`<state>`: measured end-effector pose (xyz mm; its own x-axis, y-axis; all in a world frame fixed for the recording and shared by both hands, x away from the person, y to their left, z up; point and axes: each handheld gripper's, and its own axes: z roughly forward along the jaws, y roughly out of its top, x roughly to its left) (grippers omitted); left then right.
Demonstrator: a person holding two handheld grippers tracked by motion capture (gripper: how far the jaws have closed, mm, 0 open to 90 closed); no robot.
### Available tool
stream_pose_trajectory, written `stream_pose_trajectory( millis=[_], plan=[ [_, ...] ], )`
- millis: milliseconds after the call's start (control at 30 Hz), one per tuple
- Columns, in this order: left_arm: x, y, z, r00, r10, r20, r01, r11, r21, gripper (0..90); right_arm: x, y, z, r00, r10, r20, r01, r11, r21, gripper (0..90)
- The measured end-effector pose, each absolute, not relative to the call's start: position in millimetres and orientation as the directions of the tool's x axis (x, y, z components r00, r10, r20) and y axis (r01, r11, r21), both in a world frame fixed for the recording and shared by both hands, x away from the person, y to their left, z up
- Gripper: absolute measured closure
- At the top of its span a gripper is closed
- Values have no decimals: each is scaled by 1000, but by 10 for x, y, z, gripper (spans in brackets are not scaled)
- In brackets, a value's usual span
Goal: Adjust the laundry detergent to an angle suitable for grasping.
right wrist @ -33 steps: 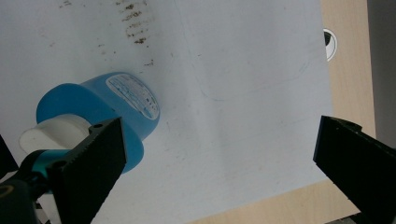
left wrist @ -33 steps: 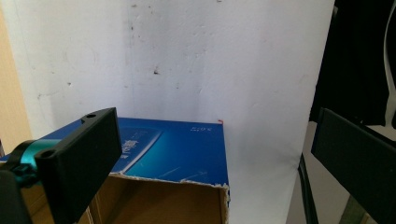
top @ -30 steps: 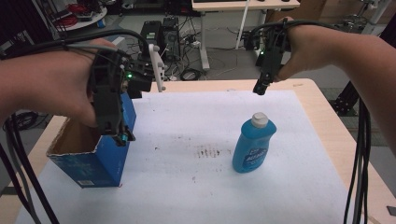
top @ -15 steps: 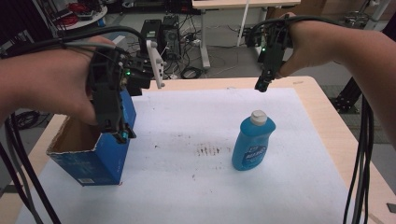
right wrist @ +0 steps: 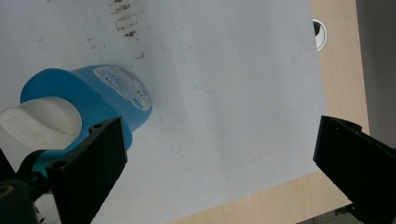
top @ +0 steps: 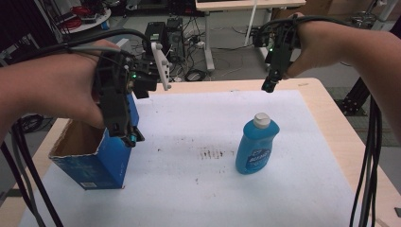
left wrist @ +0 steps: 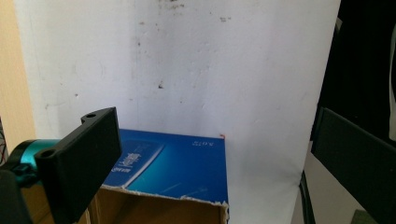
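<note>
The blue bottle (top: pixel 257 146) stands upright mid-mat, apart from the open blue box (top: pixel 90 153). The right gripper (top: pixel 268 85) hovers behind it, jaws wide; the left gripper (top: pixel 132 137), over the box, looks wide too. Best bet: come down square around the body, probably below the white cap (right wrist: pixel 39 120).

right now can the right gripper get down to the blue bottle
Probably yes. The right gripper hangs open above and behind the blue bottle, which stands upright and alone on the white mat; nothing lies between them, and the box sits far left.

Wooden table (top: pixel 326 101), stained white sheet (top: pixel 198 127), blue box (top: pixel 101 158), blue bottle (top: pixel 256 144)
</note>
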<state>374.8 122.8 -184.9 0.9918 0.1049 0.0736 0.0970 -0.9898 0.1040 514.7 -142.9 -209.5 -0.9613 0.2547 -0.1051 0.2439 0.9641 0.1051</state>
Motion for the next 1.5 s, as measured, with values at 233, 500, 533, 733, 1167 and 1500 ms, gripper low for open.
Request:
stream_pose_trajectory(
  millis=[233,500,533,733,1167,1500],
  plan=[
    [3786,1090,-1931,991,112,70,102,-986,133,17,5153,-1468,-2108,-960,254,-113,244,965,99,18],
    [3801,900,-1970,989,124,81,106,-974,200,17,5149,-1679,-2117,-951,288,-112,277,955,110,17],
    [3809,874,-1980,989,127,80,108,-972,207,17,5148,-1709,-2119,-949,293,-112,281,953,113,18],
    [3857,686,-2095,980,170,98,139,-955,262,16,5109,-1903,-2124,-943,315,-109,302,945,122,18],
    [3902,348,-2263,966,231,118,179,-922,344,17,5072,-2131,-2178,-934,344,-101,331,935,126,18],
    [3933,32,-2502,961,251,119,191,-908,373,17,5069,-2172,-2188,-932,349,-100,336,933,127,17]
  ],
)
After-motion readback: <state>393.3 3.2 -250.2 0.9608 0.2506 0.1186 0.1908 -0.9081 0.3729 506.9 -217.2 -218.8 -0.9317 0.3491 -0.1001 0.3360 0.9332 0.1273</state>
